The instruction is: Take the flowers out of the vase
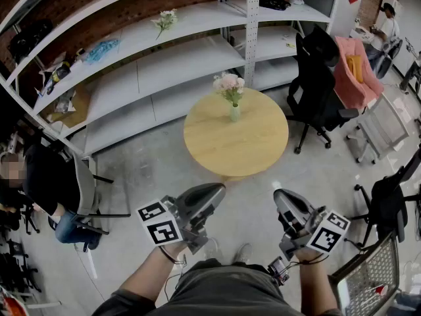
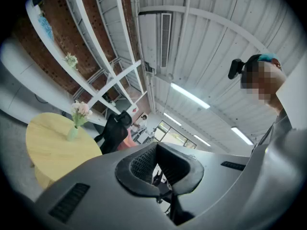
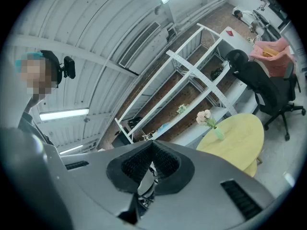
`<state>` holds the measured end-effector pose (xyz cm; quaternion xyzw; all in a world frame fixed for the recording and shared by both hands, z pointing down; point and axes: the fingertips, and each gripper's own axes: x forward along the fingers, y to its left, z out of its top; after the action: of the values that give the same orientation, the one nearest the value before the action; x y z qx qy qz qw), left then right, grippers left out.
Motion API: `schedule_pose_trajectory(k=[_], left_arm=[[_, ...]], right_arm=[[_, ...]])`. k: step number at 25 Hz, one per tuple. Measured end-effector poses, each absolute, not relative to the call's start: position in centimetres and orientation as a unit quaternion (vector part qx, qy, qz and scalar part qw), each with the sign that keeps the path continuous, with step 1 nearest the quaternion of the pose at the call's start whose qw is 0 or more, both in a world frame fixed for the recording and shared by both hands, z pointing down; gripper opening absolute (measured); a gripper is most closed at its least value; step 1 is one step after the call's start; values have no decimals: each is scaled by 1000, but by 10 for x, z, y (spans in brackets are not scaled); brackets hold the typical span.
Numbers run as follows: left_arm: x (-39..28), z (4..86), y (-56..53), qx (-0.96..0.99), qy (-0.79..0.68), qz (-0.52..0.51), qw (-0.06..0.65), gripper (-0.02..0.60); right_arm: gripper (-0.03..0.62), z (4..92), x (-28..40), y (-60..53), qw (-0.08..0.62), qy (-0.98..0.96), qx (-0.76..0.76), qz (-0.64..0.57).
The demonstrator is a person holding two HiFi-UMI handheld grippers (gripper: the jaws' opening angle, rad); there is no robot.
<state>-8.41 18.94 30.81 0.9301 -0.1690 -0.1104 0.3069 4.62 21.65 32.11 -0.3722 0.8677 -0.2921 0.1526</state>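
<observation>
A small green vase (image 1: 235, 113) with pink flowers (image 1: 229, 84) stands near the far edge of a round wooden table (image 1: 223, 147). My left gripper (image 1: 219, 189) and right gripper (image 1: 279, 193) are held close to the body, well short of the table and above the floor. In the left gripper view the jaws (image 2: 157, 145) are shut with nothing between them, and the flowers (image 2: 80, 109) and vase (image 2: 72, 133) are far off at the left. In the right gripper view the jaws (image 3: 151, 142) also meet, empty, and the flowers (image 3: 205, 116) and vase (image 3: 218, 133) stand at the right.
White metal shelves (image 1: 164, 51) run behind the table, with another flower bunch (image 1: 166, 20) on one. A black office chair (image 1: 319, 78) and a chair with a pink cover (image 1: 355, 71) stand right of the table. A person sits at the left (image 1: 46, 183). A wire mesh chair (image 1: 375, 275) is at bottom right.
</observation>
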Motion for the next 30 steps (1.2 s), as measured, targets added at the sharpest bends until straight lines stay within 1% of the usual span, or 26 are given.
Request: schedule_pose_trajectory(k=[9,21,30], left_arm=[[-73,320,201,927,-177,-108,311,9],[-44,324,219,924,-205,-106,303,9],[-45,324,214,920,-233,-112,295,9]], right_arm=[[14,332,57,228,146,870,-366,-297],[15,334,92,236,160,876,-336,-308],[15,332,100,230,158,883,-318,-309]])
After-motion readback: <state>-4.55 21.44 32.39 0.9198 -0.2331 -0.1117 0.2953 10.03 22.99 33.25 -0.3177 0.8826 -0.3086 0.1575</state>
